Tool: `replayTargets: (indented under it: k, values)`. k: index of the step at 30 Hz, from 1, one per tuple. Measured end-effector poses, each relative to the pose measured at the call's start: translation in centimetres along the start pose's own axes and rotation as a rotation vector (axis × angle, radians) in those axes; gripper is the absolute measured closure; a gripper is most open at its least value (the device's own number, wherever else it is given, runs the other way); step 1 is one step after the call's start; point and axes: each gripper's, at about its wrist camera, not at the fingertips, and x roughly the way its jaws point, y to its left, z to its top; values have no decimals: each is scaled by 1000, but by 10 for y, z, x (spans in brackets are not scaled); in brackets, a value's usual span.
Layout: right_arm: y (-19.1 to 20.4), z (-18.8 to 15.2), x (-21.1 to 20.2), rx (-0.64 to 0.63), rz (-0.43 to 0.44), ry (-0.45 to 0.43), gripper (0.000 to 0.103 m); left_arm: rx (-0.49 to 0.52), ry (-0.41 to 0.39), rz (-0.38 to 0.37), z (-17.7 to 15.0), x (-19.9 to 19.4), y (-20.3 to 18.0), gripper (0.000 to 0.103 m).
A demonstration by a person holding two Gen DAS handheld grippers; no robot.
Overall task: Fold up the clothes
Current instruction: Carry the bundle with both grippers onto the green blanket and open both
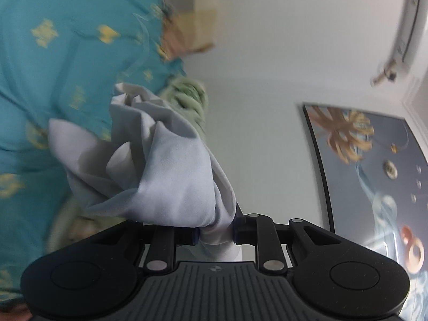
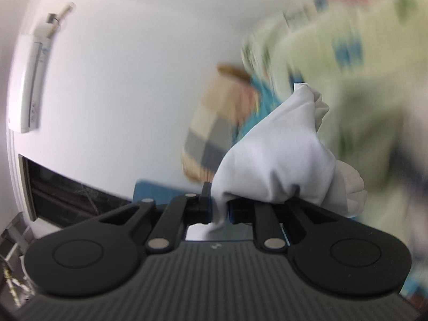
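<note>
A pale grey-white garment (image 1: 165, 165) bunches up in front of my left gripper (image 1: 215, 236), whose jaws are shut on a fold of it. The same kind of white cloth (image 2: 278, 155) rises in a crumpled peak from my right gripper (image 2: 219, 210), which is shut on its lower edge. Both grippers are raised and point roughly level toward a white wall. Where the rest of the garment hangs is hidden below the views.
A person in a teal top with yellow motifs (image 1: 61, 61) fills the left of the left wrist view. Blurred pale green patterned fabric (image 2: 361, 93) fills the right of the right wrist view. A framed picture (image 1: 374, 174) and an air conditioner (image 2: 29, 80) hang on the wall.
</note>
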Motion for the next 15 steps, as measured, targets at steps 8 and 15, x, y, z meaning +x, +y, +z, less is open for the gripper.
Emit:
replayTargets:
  k: [8, 15]
  values:
    - [-1, 127, -45, -225, -69, -204, 88, 189, 151, -53, -69, 196, -14, 79]
    - [-95, 133, -57, -187, -330, -77, 88, 178, 322, 126, -113, 219, 86, 79]
